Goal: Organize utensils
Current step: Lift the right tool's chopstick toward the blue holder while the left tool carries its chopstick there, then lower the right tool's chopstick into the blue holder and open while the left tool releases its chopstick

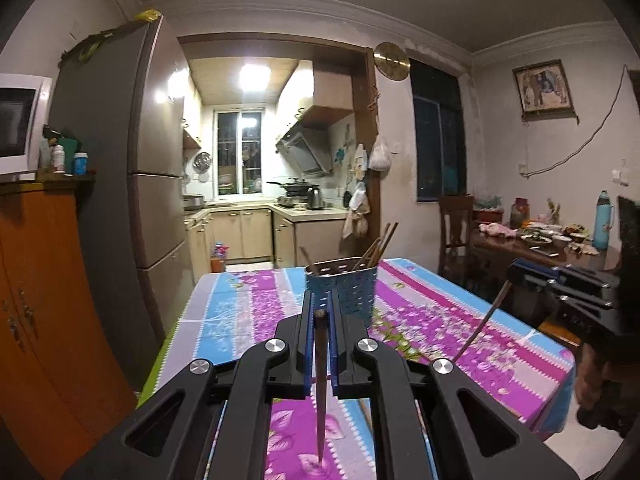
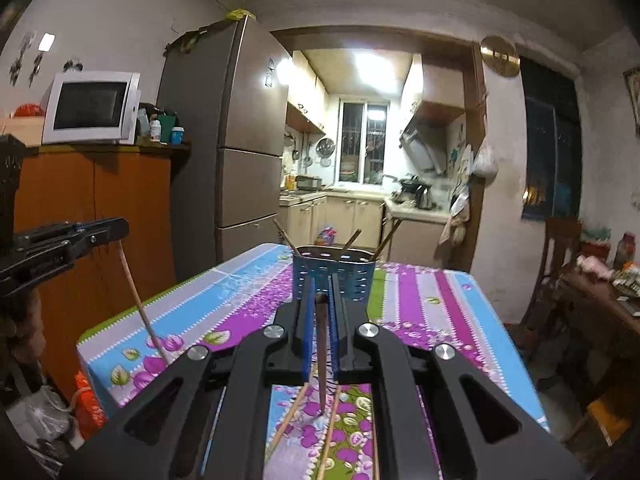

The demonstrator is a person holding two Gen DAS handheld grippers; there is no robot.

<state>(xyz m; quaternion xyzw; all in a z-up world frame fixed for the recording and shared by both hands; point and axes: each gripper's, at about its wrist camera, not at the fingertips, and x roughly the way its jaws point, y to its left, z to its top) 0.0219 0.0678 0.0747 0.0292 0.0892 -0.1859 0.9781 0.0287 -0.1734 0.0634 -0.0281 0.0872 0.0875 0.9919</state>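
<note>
My left gripper (image 1: 321, 314) is sitting closest to the lens, jaws clenched on 1 dark chopstick (image 1: 321, 392). Its blunt top end is poking up between the blue pads, and the long axis is running nearly vertical, w/ the thin tip pointing down at the floral tablecloth (image 1: 248, 312); I can't tell if the tip is touching the cloth.

My right gripper (image 2: 321, 300) is doing the same: jaws clenched on another dark chopstick (image 2: 322, 360), thick end up between the pads, tip pointing down toward the cloth. From the other gripper's cam each stick is looking slanted, hanging below the fingertips, lower end angling toward the middle of the table.

Under the right gripper, at least 2 pale chopsticks (image 2: 290, 416) are lying flat on the cloth, long axes running roughly away from me, fanning a bit apart.

The blue perforated utensil holder (image 1: 348, 286) is standing upright on the table straight ahead of both grippers, apart from them. Several chopsticks (image 1: 380, 246) are already standing in it, leaning outward, handles up.

Bkgd: fridge (image 1: 120, 152), microwave (image 2: 90, 108) on an orange cabinet (image 2: 96, 208), kitchen past the doorway.
</note>
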